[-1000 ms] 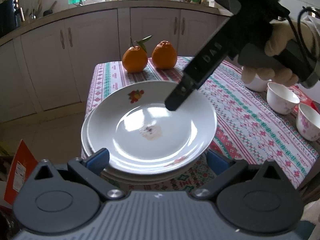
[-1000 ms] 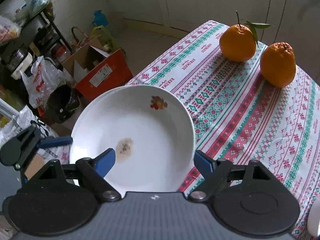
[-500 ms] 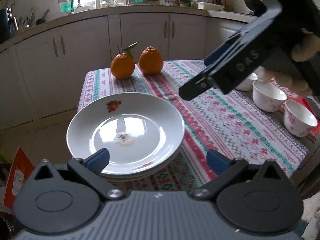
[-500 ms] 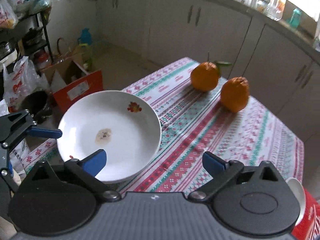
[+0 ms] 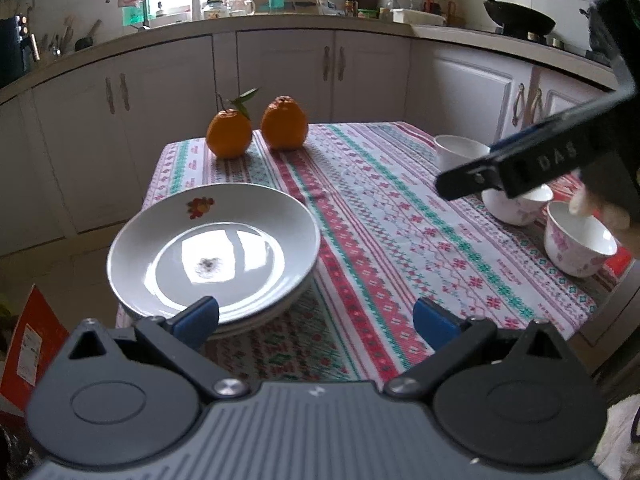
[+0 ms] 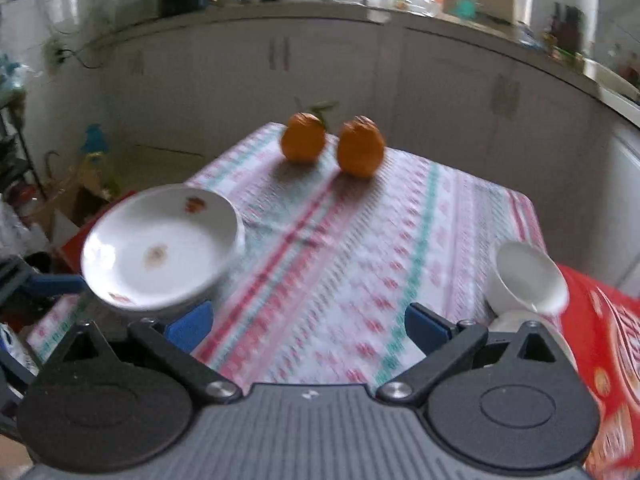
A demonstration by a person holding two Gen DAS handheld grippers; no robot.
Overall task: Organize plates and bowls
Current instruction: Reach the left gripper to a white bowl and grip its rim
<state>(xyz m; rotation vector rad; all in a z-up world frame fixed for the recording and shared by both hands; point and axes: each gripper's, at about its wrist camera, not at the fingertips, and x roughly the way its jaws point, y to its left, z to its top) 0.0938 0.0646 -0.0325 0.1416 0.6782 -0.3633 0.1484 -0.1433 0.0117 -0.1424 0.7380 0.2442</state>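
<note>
A stack of white plates (image 5: 214, 256) with a small fruit print sits at the near left corner of the patterned tablecloth (image 5: 384, 216); it also shows in the right wrist view (image 6: 160, 248). Three white floral bowls (image 5: 578, 240) stand at the right edge; one shows in the right wrist view (image 6: 528, 280). My left gripper (image 5: 316, 318) is open and empty, just in front of the plates. My right gripper (image 6: 308, 324) is open and empty; in the left wrist view its finger (image 5: 500, 174) hangs above the bowls.
Two oranges (image 5: 256, 128) sit at the far end of the table. A red box (image 6: 600, 356) lies at the right under the bowls. White kitchen cabinets (image 5: 280, 76) stand behind the table. A red carton (image 5: 28, 340) is on the floor at left.
Both grippers have pulled back from the plate stack. The right gripper has swung from above the plates to the right, over the bowls. The plates stay put.
</note>
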